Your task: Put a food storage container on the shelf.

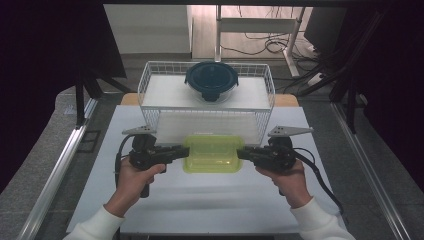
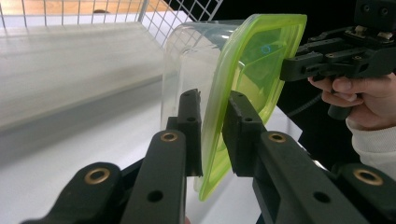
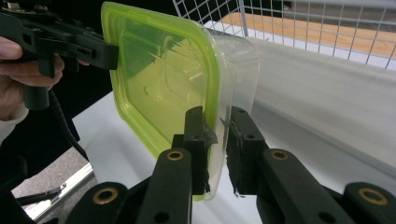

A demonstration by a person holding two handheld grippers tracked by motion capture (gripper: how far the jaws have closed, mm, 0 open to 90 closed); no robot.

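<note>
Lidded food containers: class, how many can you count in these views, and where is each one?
2. A green-lidded clear container is held between the left gripper and right gripper over the table; a round dark-lidded one sits in the wire basket.

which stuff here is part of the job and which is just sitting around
In the job:
green-lidded clear container, gripped at both ends
left gripper, jaws on its rim
right gripper, jaws on its rim
white wire basket, just behind the container

Lying about:
round dark-lidded bowl in the basket
cables on the floor

Black tongs, white sleeves
</note>
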